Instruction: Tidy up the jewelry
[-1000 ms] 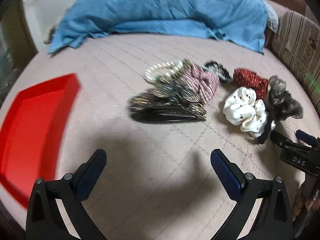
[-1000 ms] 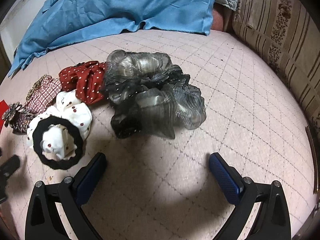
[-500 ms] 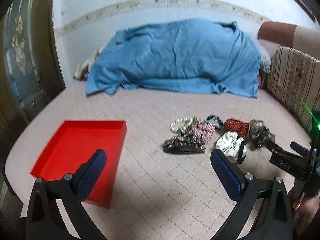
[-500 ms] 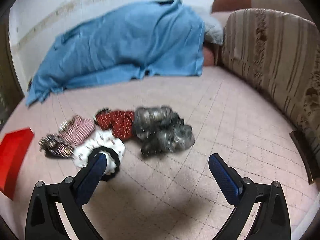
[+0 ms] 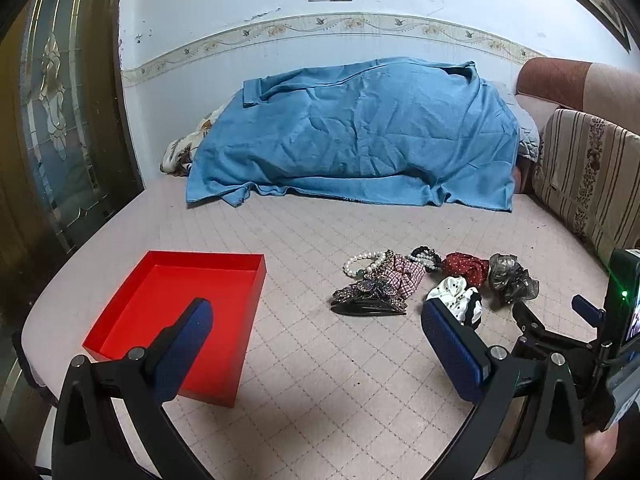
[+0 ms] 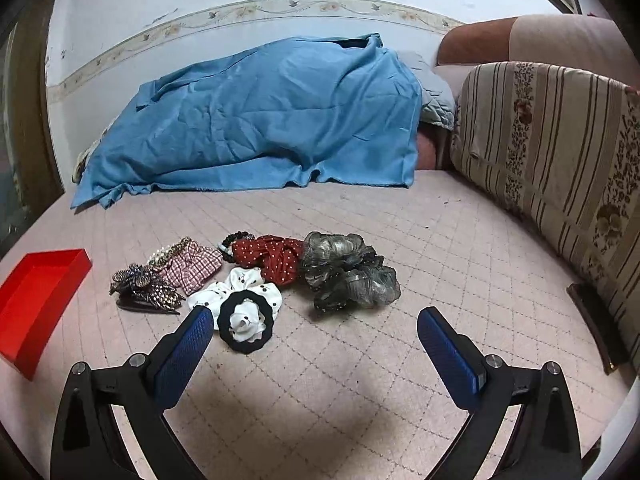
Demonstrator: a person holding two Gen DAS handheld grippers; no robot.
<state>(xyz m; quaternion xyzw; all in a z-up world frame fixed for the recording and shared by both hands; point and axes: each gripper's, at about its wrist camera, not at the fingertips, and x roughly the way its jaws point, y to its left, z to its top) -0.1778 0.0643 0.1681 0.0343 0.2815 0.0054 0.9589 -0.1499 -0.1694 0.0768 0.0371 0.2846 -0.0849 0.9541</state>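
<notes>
**Hair pieces heaped on the quilt, red tray beside them**

While both grippers hang spread and empty-handed above the pink quilted surface (image 5: 320, 380), the jewelry lies in one loose cluster on it. Within the cluster, a sequined bow clip (image 6: 146, 290) sits at the left end, touching a pink checked scrunchie (image 6: 196, 266) behind it, and a pearl bracelet (image 5: 362, 261) rests against the far side of that scrunchie. A white dotted scrunchie (image 6: 236, 294) lies nearest the right gripper, with a black hair tie (image 6: 247, 322) lying on its near part. Behind it is a red polka-dot scrunchie (image 6: 276, 260), and a grey sheer scrunchie (image 6: 346, 274) closes the right end, touching the red one. A beaded band (image 5: 426, 257) peeks from behind the checked and red pieces; only part of it shows.

Left of the cluster and well apart from it stands a red tray (image 5: 224, 258), with only its bare red floor showing; the left gripper (image 5: 316, 334) hides part of its near side. From the right wrist view the tray is cut off at the frame edge. The right gripper (image 6: 316, 330) has its jaws wide, nothing between them.

Farther back, a blue blanket (image 5: 360, 136) covers a mound against the wall, whatever lies under it being hidden. A striped cushion (image 6: 552, 152) borders the right side.
</notes>
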